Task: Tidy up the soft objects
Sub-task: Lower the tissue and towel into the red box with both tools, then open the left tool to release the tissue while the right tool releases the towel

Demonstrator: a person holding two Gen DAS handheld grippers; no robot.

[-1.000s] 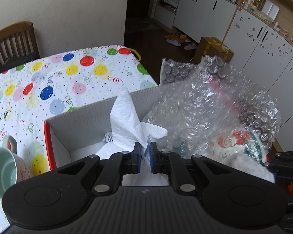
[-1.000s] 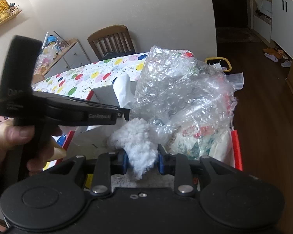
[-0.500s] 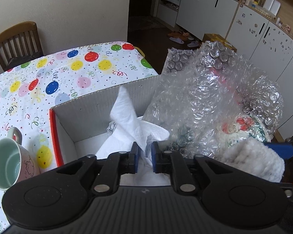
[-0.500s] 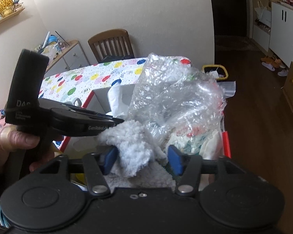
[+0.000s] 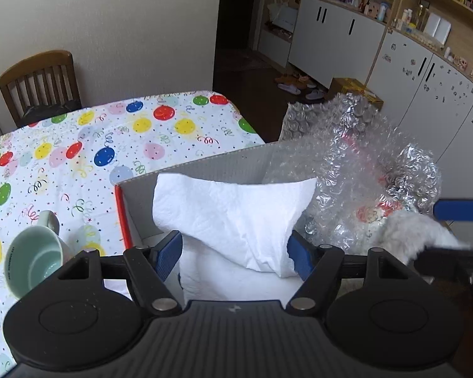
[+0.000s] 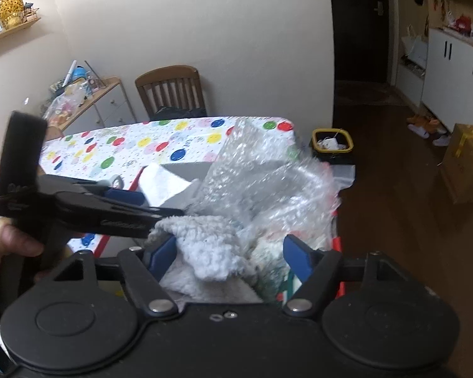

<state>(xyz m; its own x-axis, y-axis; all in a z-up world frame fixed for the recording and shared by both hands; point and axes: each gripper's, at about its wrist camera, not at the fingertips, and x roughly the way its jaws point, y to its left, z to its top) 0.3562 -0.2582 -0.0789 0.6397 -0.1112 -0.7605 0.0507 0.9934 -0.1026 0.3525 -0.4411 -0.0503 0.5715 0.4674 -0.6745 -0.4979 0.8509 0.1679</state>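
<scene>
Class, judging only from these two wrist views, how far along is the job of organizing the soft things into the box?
Looks done: the white paper towel, clear bubble wrap and fluffy white cloth all sit in the red-edged cardboard box. In hand: nothing; the left gripper and right gripper are both open around the towel and cloth. Left: perhaps pressing the bulging bubble wrap down. The green mug stands outside.

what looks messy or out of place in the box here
The bubble wrap bulges well above the box wall and spills over its far edge. The white tissue stands up unfolded, not tucked in. A mug lies tipped beside the box.
</scene>
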